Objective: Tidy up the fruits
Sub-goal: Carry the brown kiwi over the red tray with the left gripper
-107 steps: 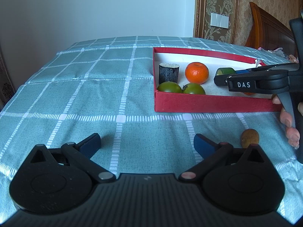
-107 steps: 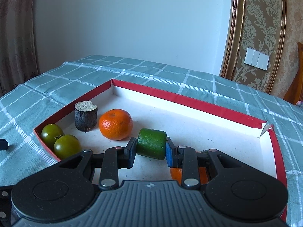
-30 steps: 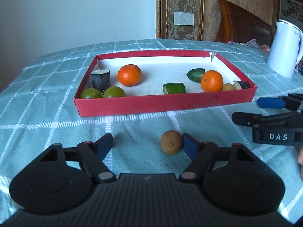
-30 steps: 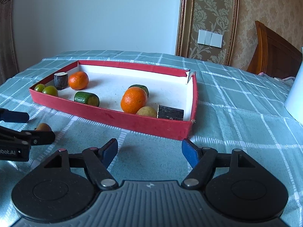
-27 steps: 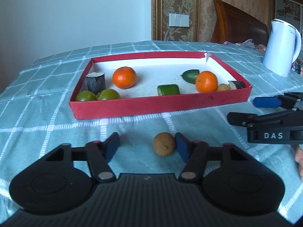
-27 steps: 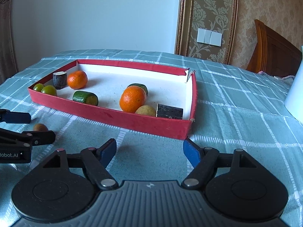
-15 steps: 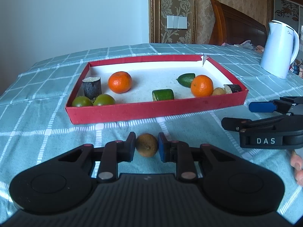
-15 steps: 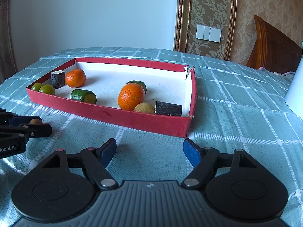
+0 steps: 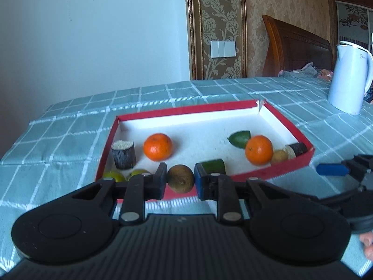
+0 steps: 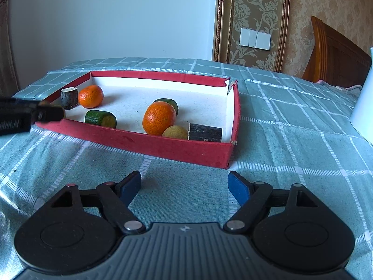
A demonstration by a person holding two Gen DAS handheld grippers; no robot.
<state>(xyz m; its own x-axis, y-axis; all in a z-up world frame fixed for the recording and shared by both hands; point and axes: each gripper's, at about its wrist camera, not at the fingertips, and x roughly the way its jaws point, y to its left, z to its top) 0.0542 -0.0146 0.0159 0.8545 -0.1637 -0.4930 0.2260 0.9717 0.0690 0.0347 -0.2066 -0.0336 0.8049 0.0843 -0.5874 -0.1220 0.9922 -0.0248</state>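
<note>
Lifted off the desk since a second earlier, brown kiwi (image 9: 180, 178) clamped in left gripper (image 9: 180, 179), stem end facing camera, right gripper (image 10: 184, 185) opening, empty, before red tray (image 10: 144, 141).

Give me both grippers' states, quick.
Left gripper: shut on the brown fruit.
Right gripper: jaws opening, nothing between them.

The kettle (image 9: 349, 77) bears a small mark, seemingly too blurred to read.
</note>
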